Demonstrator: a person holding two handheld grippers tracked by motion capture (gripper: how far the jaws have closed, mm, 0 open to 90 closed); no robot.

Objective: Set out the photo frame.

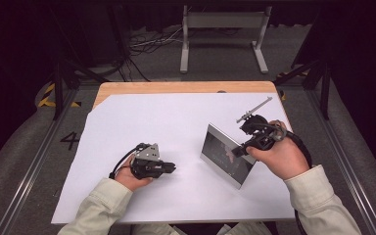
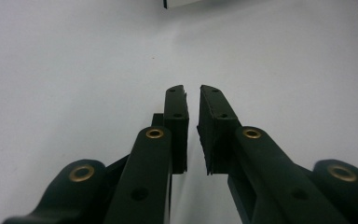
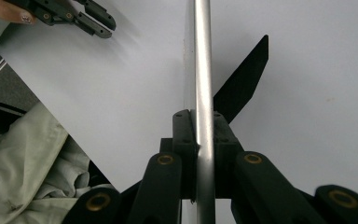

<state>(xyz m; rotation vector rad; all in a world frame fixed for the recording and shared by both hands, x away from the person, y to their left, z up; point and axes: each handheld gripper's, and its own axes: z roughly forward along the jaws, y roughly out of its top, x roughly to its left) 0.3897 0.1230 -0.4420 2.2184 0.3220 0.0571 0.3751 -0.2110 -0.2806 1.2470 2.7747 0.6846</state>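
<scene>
High view: your right tongs (image 1: pixel 239 150) grip the framed panel (image 1: pixel 223 154), a silver-edged dark plate, by its right edge and hold it tilted up on the white sheet (image 1: pixel 142 127), right of centre. Right gripper view looks straight down the panel's silver edge (image 3: pixel 204 93), jaws clamped on both sides; its black stand flap (image 3: pixel 242 79) sticks out behind. Your left tongs (image 1: pixel 169 168) rest low over the sheet, left of the panel and apart from it, jaws nearly together with a narrow gap, holding nothing. Sheet covers most of the wooden desk (image 1: pixel 176 87).
</scene>
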